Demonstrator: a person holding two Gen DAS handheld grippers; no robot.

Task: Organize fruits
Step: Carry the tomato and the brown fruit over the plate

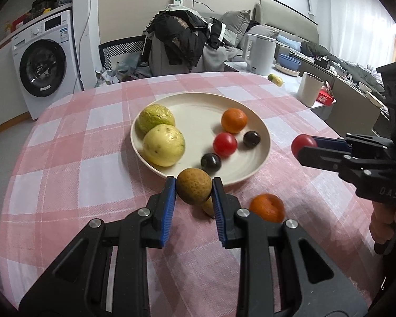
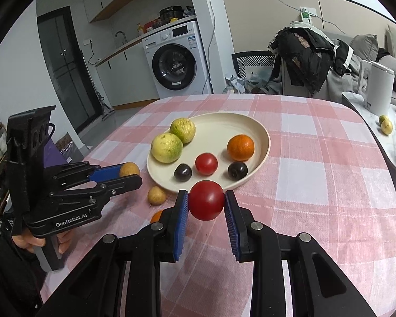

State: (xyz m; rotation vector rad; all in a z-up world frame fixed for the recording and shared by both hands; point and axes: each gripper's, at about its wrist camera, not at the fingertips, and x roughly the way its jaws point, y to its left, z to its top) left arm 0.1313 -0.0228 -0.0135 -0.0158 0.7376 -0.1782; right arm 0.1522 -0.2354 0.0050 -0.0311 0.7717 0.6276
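A cream plate on the pink checked tablecloth holds two yellow-green guavas, an orange, a red tomato and two dark plums. My left gripper is shut on a brown longan, held above the cloth at the plate's near rim. My right gripper is shut on a red tomato, just off the plate's near edge. A second longan and an orange lie on the cloth.
A white kettle, a white cup, bowls and two small green fruits stand on the side counter at the right. A chair heaped with clothes is behind the table. A washing machine stands at the left.
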